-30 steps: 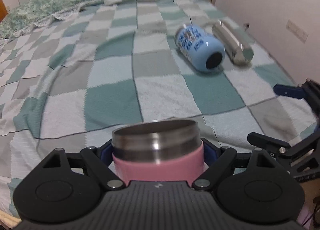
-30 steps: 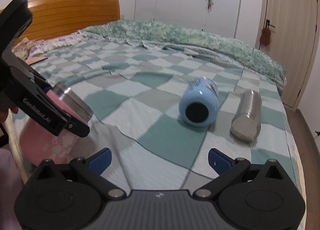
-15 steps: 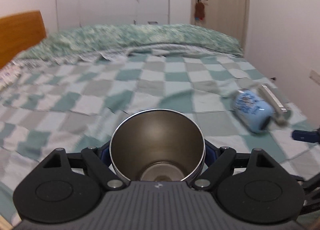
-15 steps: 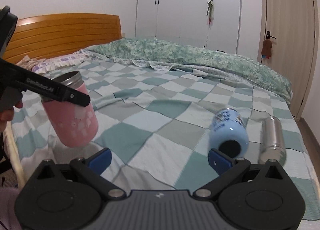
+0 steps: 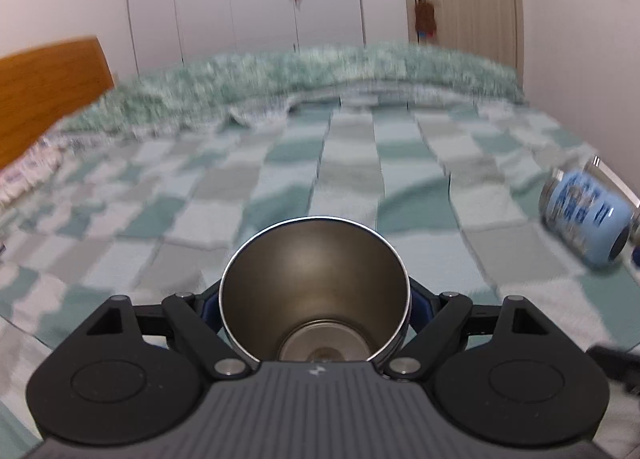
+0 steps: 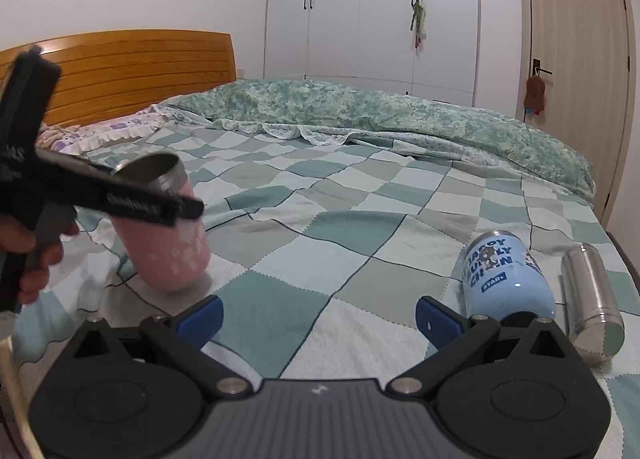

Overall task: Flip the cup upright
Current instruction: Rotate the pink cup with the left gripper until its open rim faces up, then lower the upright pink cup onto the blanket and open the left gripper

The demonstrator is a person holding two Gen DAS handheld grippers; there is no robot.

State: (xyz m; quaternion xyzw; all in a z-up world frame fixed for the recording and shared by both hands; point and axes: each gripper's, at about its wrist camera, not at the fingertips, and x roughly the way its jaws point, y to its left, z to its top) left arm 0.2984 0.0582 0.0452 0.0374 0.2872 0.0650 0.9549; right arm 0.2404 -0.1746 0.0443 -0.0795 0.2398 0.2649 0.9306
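My left gripper is shut on the pink cup, whose steel mouth faces the camera in the left wrist view. In the right wrist view the pink cup stands nearly upright with its base at the checked bedspread, mouth up, tilted slightly; the left gripper clamps it near the rim. My right gripper is open and empty, low over the bed's near edge.
A light blue cup and a steel bottle lie on their sides at the right; the blue cup also shows in the left wrist view. A green quilt, wooden headboard and wardrobe lie beyond.
The left gripper has rotated the pink cup from tilted sideways to nearly upright and lowered it to the bedspread. The right gripper has shifted slightly left and stayed open.
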